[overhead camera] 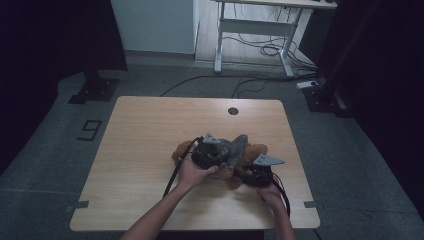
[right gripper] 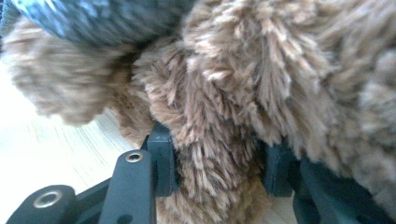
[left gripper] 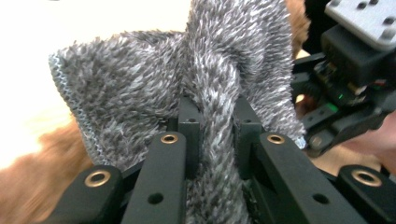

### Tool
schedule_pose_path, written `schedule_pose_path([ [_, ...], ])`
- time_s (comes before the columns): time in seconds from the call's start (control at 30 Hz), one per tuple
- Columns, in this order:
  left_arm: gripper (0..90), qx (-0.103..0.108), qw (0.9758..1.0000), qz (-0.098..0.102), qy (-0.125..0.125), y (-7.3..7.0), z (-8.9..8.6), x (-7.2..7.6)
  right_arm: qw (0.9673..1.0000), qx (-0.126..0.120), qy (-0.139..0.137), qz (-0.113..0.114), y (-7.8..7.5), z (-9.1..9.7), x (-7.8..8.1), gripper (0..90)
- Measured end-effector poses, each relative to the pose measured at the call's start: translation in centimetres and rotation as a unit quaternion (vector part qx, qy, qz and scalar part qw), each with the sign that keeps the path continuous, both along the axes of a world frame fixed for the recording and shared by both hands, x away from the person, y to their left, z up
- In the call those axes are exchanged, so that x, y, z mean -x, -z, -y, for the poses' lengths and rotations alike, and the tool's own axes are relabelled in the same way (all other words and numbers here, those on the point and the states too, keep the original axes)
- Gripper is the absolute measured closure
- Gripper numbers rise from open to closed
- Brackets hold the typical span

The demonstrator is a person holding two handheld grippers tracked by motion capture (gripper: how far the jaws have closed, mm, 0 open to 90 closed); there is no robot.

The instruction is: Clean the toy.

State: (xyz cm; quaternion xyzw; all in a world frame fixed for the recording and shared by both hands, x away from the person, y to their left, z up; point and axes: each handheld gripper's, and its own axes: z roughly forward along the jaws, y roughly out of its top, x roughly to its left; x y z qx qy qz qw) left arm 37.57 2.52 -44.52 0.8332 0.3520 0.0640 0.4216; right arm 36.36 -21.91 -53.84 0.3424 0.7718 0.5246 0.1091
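Right now we have both claws on the job near the table's point(overhead camera: 150, 130) front right: our left gripper point(left gripper: 215, 126) is clenched on the grey fleece garment point(left gripper: 140, 93), which rises straight up from its jaws, draped over the brown plush toy point(right gripper: 261, 74) — the right gripper point(right gripper: 217, 163) grasps a furry limb of it, just right of the left.

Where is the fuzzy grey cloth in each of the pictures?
High view: the grey cloth lies mid-table on the brown plush toy.
Left gripper view: it hangs in the centre, pinched by the left gripper.
Right gripper view: a dark bit at the top left.
Shared landmark: the brown plush toy.
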Motion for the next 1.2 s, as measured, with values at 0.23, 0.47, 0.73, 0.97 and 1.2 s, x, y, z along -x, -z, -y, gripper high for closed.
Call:
schedule_pose_path([
  [0.23,77.8,-0.014,0.9992,0.021,-0.033,0.0,-3.4,0.7,1.0000,-0.002,-0.002,-0.005,0.0,0.1,0.0,56.0],
  [0.47,77.7,-0.001,0.9979,0.027,-0.058,-0.2,-7.1,1.3,1.0000,-0.004,-0.002,-0.006,0.1,0.2,-0.1,56.0],
  [0.73,77.6,0.007,0.9956,0.031,-0.088,0.6,-10.8,1.7,1.0000,-0.007,0.000,-0.007,0.1,0.2,-0.1,56.0],
  [0.97,77.5,0.028,0.9930,0.013,-0.114,2.0,-13.7,1.8,1.0000,-0.004,-0.001,-0.006,0.1,0.2,0.0,56.0],
  [1.2,77.6,0.008,0.9906,-0.026,-0.134,4.7,-15.2,1.7,1.0000,0.009,0.002,0.000,0.1,-0.1,0.0,57.1],
])
